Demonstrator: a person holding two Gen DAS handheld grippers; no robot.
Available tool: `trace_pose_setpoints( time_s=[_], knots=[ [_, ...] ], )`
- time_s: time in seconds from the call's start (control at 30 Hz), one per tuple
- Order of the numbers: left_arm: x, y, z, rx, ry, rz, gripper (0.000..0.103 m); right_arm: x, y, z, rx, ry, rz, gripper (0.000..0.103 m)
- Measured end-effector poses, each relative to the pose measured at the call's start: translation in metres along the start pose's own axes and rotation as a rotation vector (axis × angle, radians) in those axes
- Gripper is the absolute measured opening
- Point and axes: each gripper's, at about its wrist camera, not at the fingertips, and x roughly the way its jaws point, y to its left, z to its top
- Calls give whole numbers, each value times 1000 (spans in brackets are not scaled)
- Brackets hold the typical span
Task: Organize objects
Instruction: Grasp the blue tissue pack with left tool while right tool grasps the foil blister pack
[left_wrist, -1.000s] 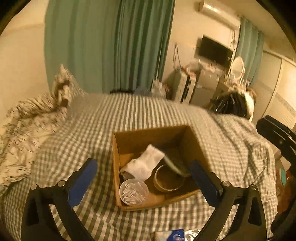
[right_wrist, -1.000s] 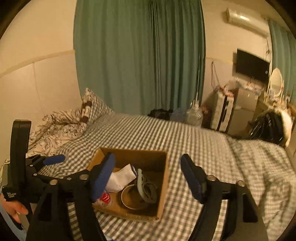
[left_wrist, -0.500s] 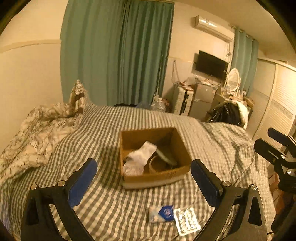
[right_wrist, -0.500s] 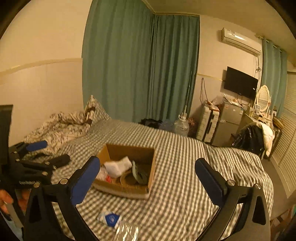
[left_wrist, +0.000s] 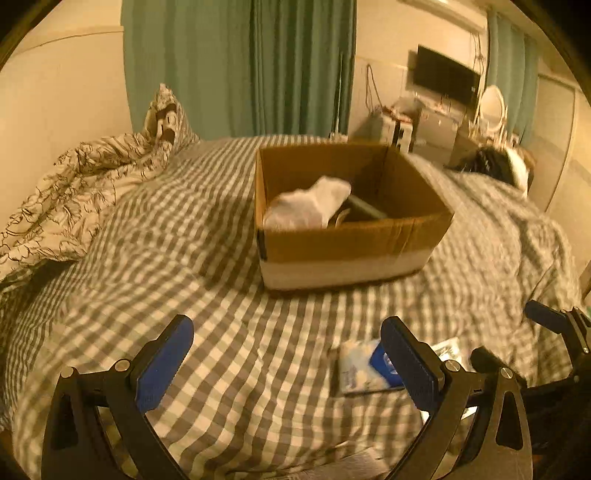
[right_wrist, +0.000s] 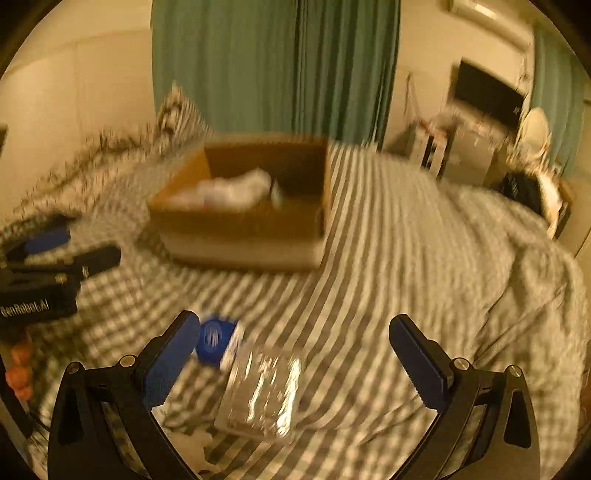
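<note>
While both tools hover over the bed:
Left gripper (left_wrist: 286, 363): fingers apart, empty.
Right gripper (right_wrist: 295, 360): fingers apart, foil packet (right_wrist: 262, 395) between them.
Box (left_wrist: 351, 243): ahead.

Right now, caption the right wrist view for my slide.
Open right gripper above a foil packet and blue-labelled packet on the checked bedspread, cardboard box beyond.

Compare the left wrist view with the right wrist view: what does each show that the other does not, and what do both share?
Only the left wrist view shows the left gripper head-on, open, and the right gripper from the side. Only the right wrist view shows the shiny foil packet whole, between the open right gripper's fingers. Both show the cardboard box holding a white sock, the blue-and-white packet, and the checked bedcover.
</note>
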Motion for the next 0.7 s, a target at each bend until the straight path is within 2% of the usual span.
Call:
trace_pose_setpoints(
  time_s=[0.13,0.23,0.4,0.5,0.57,0.6,0.63,0.7],
  knots=[
    [28,4,-16,-13,73,-19,103,33,10,-17,-42,80,-5,103],
    [43,6,-24,-23,119,-19,103,49,9,-26,-23,129,16,103],
    [48,6,-28,-7,122,-28,103,68,10,-33,7,195,62,103],
    [51,2,-30,13,134,-22,103,76,15,-40,-21,237,43,102],
    [52,-1,-31,23,141,-30,103,76,20,-45,-59,242,23,92],
    [52,-2,-31,27,147,-33,103,72,21,-46,-88,232,10,79],
    [53,-3,-30,29,152,-34,103,69,19,-46,-94,220,13,74],
    [53,-7,-32,34,164,-39,103,60,10,-43,-66,199,38,73]
  ],
)
